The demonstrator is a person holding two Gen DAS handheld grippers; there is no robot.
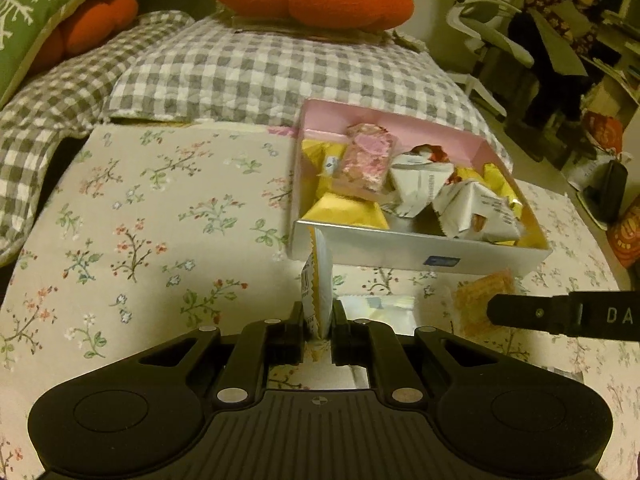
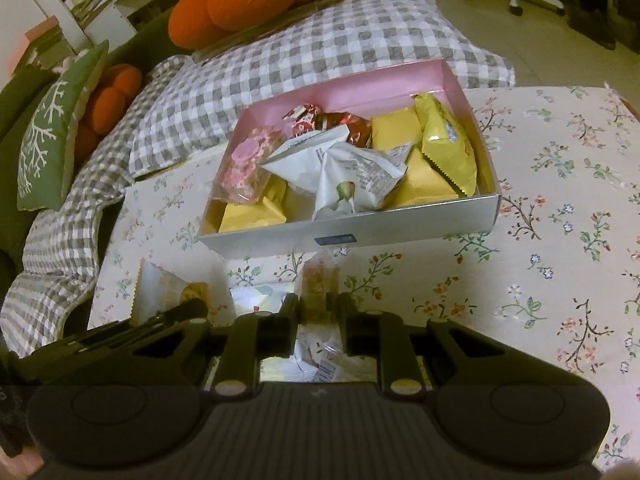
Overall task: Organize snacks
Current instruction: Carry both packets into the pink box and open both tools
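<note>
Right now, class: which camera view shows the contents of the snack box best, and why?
The right wrist view: it looks down into the snack box, showing the yellow, white, red and pink packets across its whole floor. The left wrist view sees the box from lower and to one side, so its near wall hides the front packets.

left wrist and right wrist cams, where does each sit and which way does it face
Left wrist: on the left gripper, angled down at the snack box; its jaws pinch a yellow-white packet; the right gripper's finger enters from the right.
Right wrist: on the right gripper, angled down at the snack box; its jaws hold a pinkish clear-wrapped snack.
Shared: the box, the floral cloth, the checked quilt.
</note>
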